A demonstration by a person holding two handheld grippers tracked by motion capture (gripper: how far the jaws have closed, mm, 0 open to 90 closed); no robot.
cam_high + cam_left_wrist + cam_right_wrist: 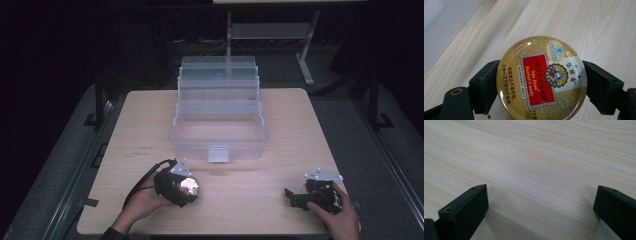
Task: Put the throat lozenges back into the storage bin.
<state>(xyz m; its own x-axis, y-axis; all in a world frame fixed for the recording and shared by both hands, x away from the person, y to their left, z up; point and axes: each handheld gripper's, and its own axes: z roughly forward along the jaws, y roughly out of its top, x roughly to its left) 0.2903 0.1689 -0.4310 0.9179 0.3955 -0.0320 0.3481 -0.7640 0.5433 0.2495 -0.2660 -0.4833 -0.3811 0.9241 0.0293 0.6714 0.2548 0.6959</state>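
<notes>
left hand-held gripper [541, 82] clamped; right hand-held gripper [541, 207] — jaws apart

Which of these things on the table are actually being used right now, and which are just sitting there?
In use:
- round candy tin, clamped between the jaws of the left gripper
- clear plastic tiered box, standing open just beyond the tin and seemingly where it will go

Just sitting there:
- right gripper, open and holding nothing, low over the wooden table
- metal stand behind the table

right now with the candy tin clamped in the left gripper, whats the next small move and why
Probably lift the candy tin and carry it forward toward the clear tiered box. The left gripper has both jaws pressed on the tin's sides, the box stands open just ahead, and the right gripper sits open over bare table.
</notes>
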